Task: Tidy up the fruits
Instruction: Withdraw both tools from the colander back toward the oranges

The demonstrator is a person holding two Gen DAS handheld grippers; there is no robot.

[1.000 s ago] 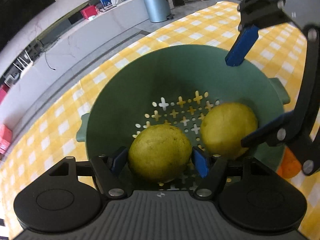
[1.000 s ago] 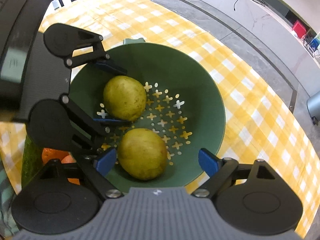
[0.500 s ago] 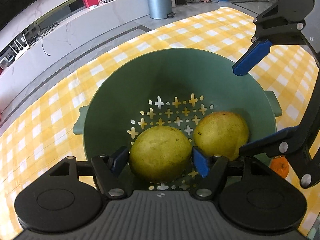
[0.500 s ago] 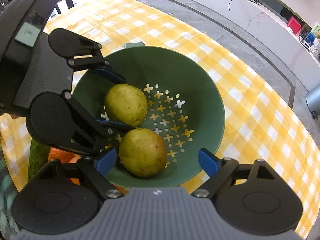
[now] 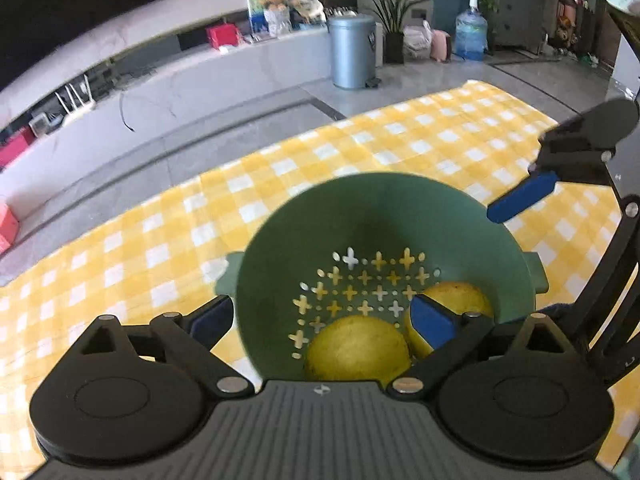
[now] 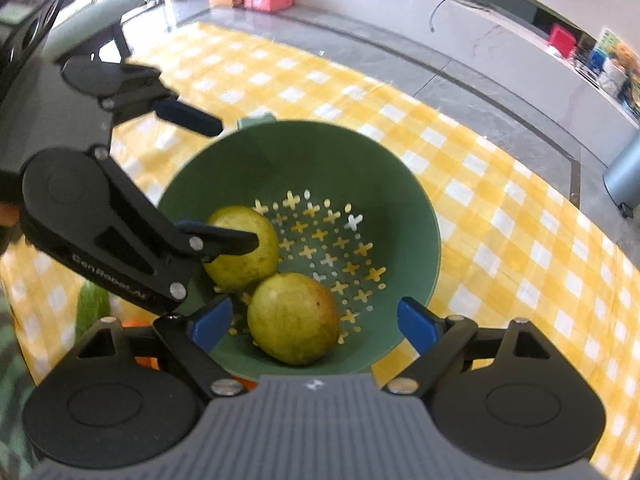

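In the left wrist view, the left gripper [image 5: 322, 322] hangs above the near rim of the green colander [image 5: 472, 216], which stands on the yellow checked worktop [image 5: 120, 248]. Its jaws are opening, now very wide, with nothing pressed between them. One yellow-green fruit [image 5: 356, 348] lies low in the bowl just under and ahead of the gap. A second fruit [image 5: 460, 294] touches it on the right, partly hidden by the right-hand finger.

In the right wrist view, the right gripper [image 6: 308, 324] also stands wide and empty, with the nearer fruit [image 6: 294, 318] straight below its gap. Both fruits are roundish, with no clear long axis. Further fruit, orange and green, shows only at the lower left edge beside the colander, closest to the left gripper; that side probably matters next.
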